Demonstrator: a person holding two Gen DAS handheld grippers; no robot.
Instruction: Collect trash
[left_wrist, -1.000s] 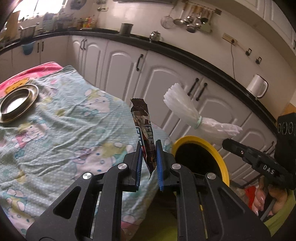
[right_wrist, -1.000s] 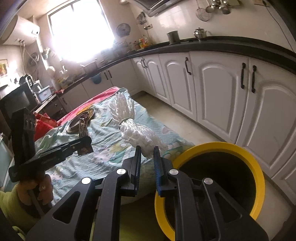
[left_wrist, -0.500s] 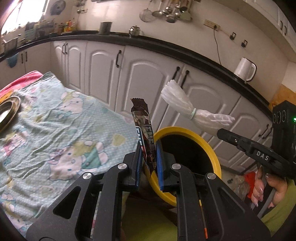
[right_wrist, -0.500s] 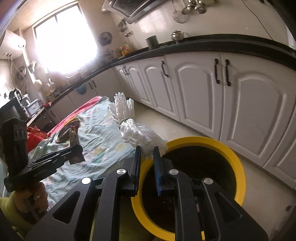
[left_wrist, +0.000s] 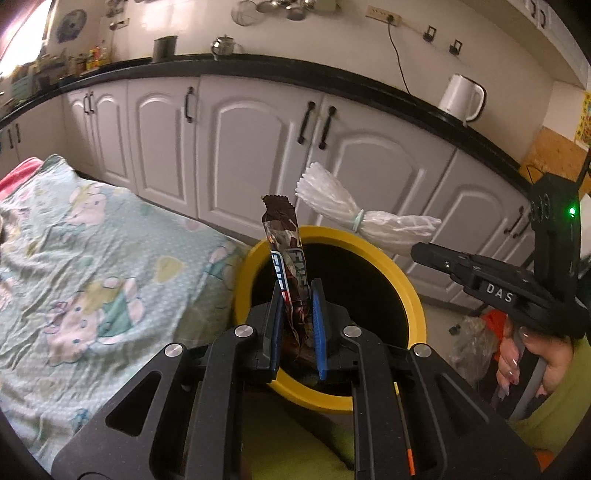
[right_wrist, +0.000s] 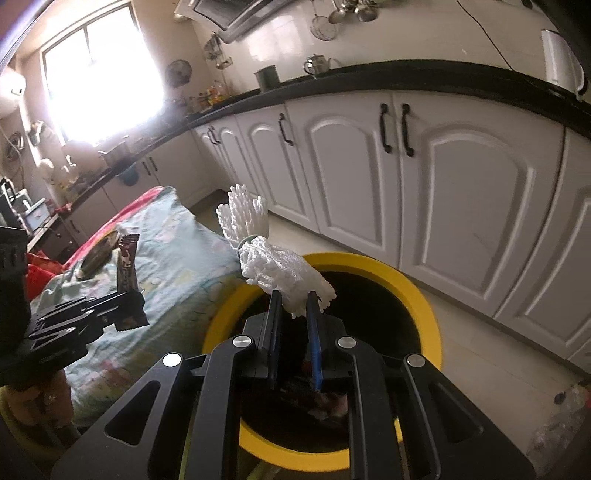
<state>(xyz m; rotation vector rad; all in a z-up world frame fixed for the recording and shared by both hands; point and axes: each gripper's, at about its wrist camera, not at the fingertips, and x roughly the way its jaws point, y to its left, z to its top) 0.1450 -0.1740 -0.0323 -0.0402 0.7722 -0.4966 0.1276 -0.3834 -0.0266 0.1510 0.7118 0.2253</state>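
bin (right_wrist: 424, 306) contents dark, wrapper (left_wrist: 286, 258) lettering unreadable

A bed (left_wrist: 92, 258) draped in a pale green cartoon-print sheet (right_wrist: 177, 258) fills the left; a metal plate (right_wrist: 96, 254) lies at its far end. A yellow-rimmed bin (left_wrist: 413, 295) stands on the pale floor (right_wrist: 480, 350) just right.

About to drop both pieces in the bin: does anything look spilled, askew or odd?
Nothing stands out. The left gripper pinches the brown snack wrapper upright, and the right gripper holds the white banded plastic bundle, both over the upright yellow-rimmed black bin. No spill shows.
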